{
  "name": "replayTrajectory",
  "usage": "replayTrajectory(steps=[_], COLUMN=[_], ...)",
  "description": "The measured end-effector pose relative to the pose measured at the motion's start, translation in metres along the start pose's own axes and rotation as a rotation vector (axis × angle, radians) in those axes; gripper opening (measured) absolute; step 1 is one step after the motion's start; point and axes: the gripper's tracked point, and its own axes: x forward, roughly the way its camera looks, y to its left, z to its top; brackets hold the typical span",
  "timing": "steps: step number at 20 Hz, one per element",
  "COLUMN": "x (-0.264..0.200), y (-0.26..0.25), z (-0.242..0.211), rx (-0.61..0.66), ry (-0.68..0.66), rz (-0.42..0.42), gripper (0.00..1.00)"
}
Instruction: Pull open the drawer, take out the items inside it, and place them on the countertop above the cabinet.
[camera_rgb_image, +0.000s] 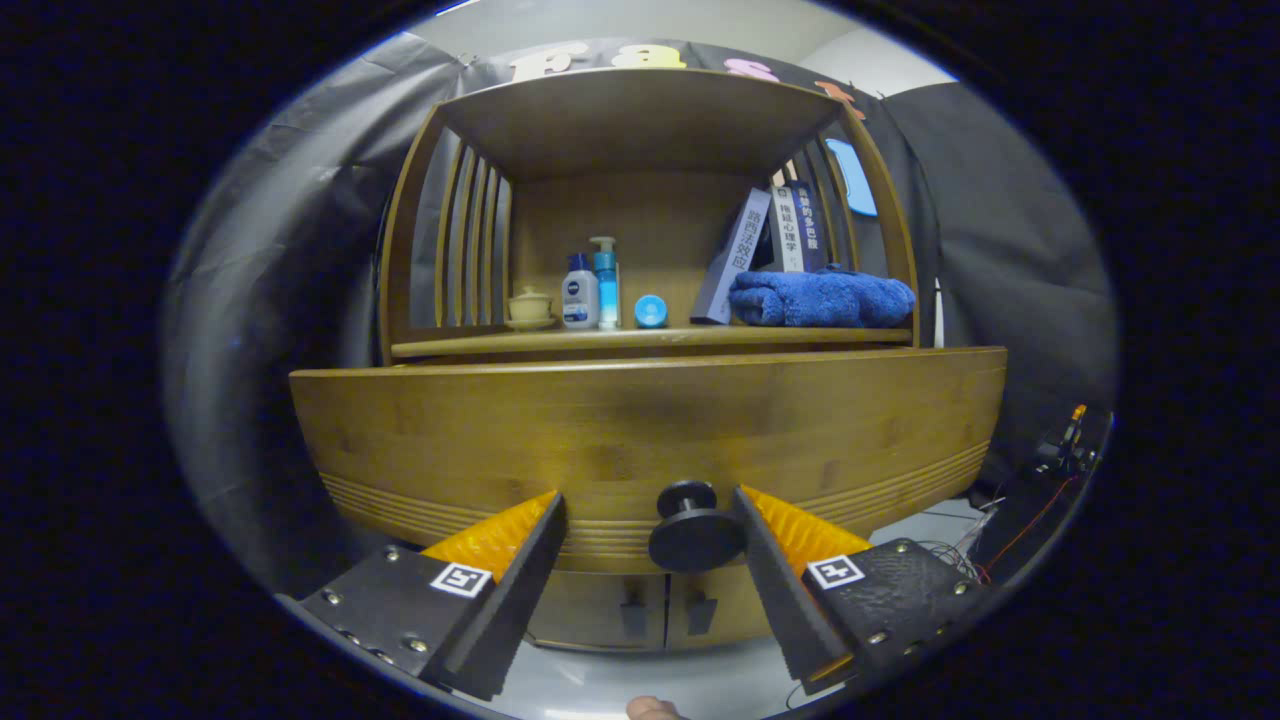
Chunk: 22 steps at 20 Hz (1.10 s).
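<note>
Drawer (640, 440) front stood just ahead of the gripper (648, 520), spanning the width of the wooden cabinet, and its round dark knob (693, 530) sat low on the panel, between the fingers and nearer the right one. Gripper fingers were spread wide, released, with the right one close beside or perhaps touching the knob and the left one well apart from it, so nothing was clamped. That spacing suited a knob of this shape: jaws set wider than the knob let it pass between them before closing. Whether the drawer was fully closed or stood out somewhat from the cabinet could not be told from this viewpoint, and its inside was hidden behind the front panel. Countertop (650, 342) lay beyond and above the fingers, carrying a small lidded cup (530, 305), two bottles (590, 292), a round blue cap (650, 311), leaning books (770, 245) and a folded blue towel (820, 298); bare board showed between the cap and the books. Those goods could have been standing stock or drawer contents already set down; the scene fitted either reading. Lower cabinet doors (665, 605) showed beneath the knob
</note>
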Motion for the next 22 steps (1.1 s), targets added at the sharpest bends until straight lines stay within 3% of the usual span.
replayTrajectory(steps=[22], x=[0.091], y=[0.007], z=[0.011], rx=[-0.01], ry=[-0.12], rz=[-0.024], gripper=[0.99])
